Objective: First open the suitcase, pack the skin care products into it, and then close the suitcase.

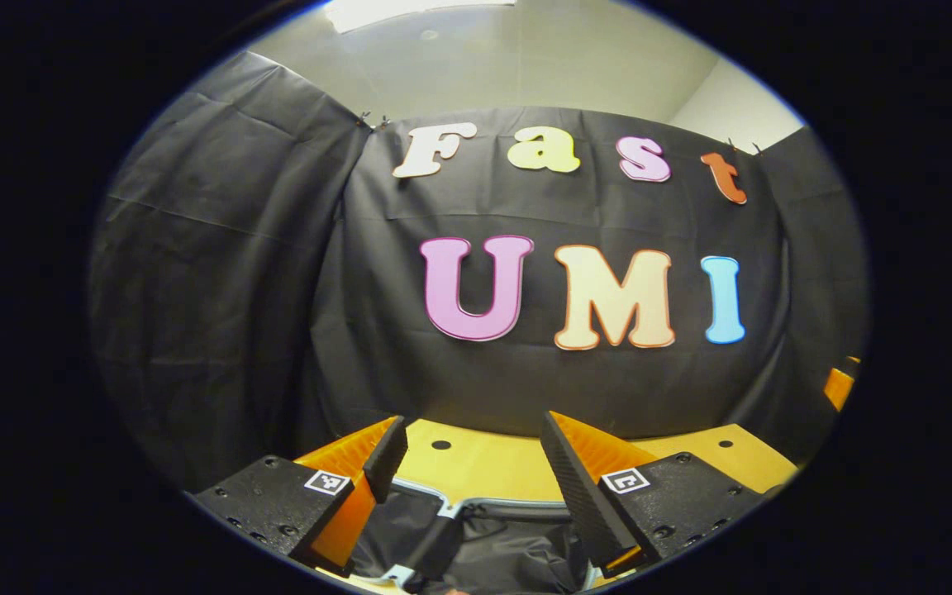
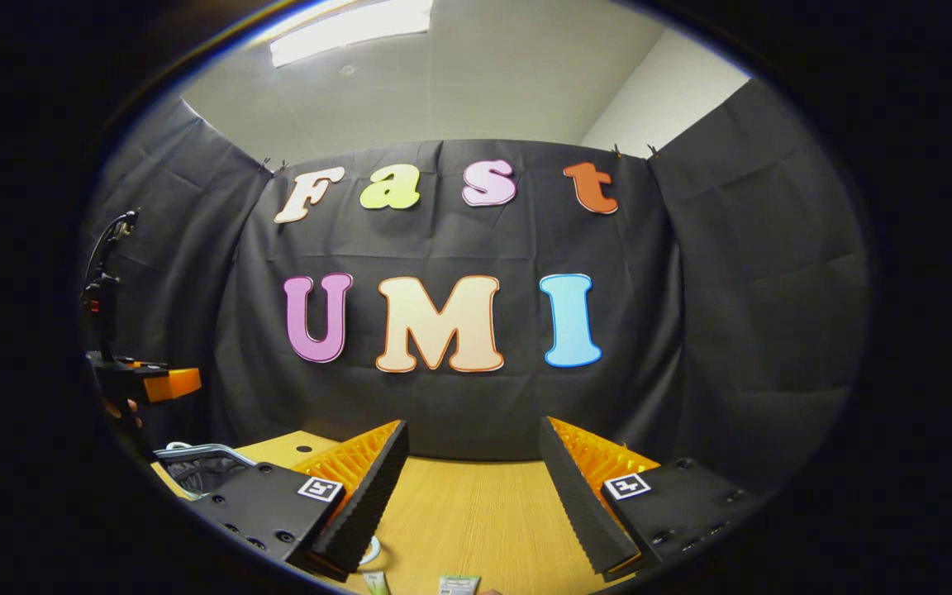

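Left gripper (image 1: 469, 450): we hold it level above the suitcase, fingers spread wide with nothing between them. We judge it hangs there as a resting pose between steps, not a reach.

Suitcase (image 1: 476, 537): it lies at 6 o'clock in the left gripper view, just under the fingers. Dark fabric lining and a pale rim show, so we read it as already lying open, ready for packing.

Right gripper (image 2: 472, 454): its fingers also stand parted and grip nothing. It hovers over bare table (image 2: 476, 504), aimed at the booth wall, so the items sit low at its edge rather than ahead of it.

Skin care products (image 2: 458, 585): small packs peek in at 6 o'clock of the right gripper view, too cropped for us to tell how many or what kind. A pale round thing (image 2: 372, 549) lies at 7 o'clock by the left finger; we cannot tell what it is.

Other hand: at 9 o'clock in the right gripper view we see the left gripper's side and, below it, the suitcase rim.

In the way: nothing on the table blocks us. We judge the right gripper must tilt down first to bring the products between its fingers.
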